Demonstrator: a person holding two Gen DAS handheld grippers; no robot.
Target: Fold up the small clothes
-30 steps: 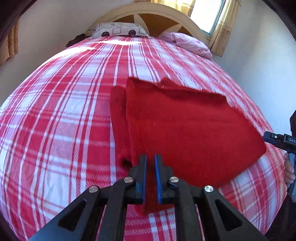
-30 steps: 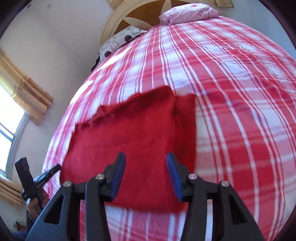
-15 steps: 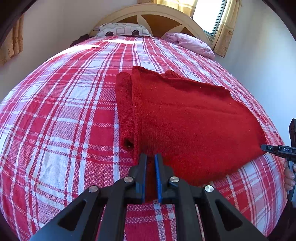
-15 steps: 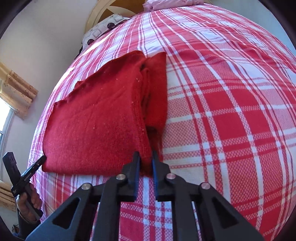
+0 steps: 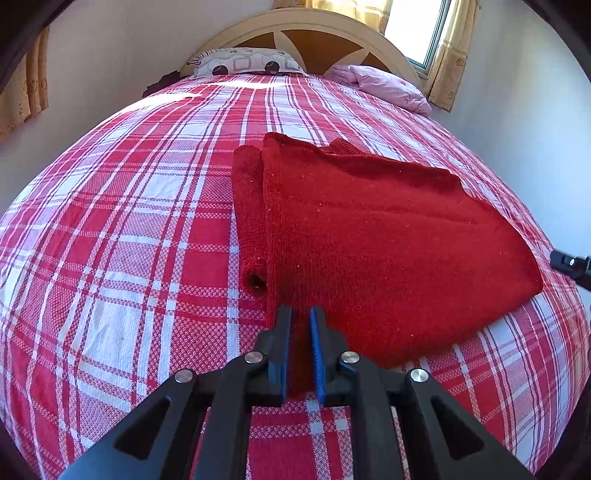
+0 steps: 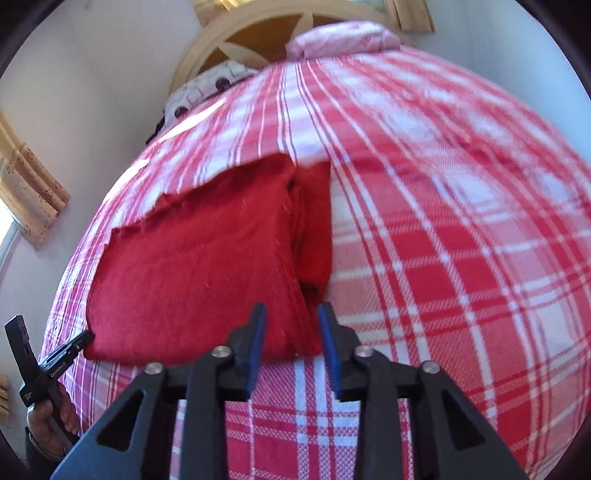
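Observation:
A red knit sweater [image 5: 369, 229] lies folded on the red-and-white plaid bed [image 5: 129, 229], a narrow folded strip showing along its left side. My left gripper [image 5: 300, 325] is shut on the sweater's near edge, with red cloth pinched between the blue pads. In the right wrist view the same sweater [image 6: 207, 258] lies flat. My right gripper [image 6: 292, 308] straddles its near right corner with the jaws opening, and the pads stand clear of the cloth. The left gripper's tip [image 6: 83, 338] meets the sweater's near left corner.
A patterned pillow [image 5: 243, 64] and a pink pillow [image 5: 384, 86] lie at the wooden headboard [image 5: 314, 33]. A curtained window [image 5: 424, 33] is at the back right, with walls close on both sides. A hand [image 6: 48, 417] holds the left gripper.
The right gripper went from open to shut on the sweater's near right corner, then opened again and drew back a little. The sweater settled flatter on the bed. The left gripper kept its grip.

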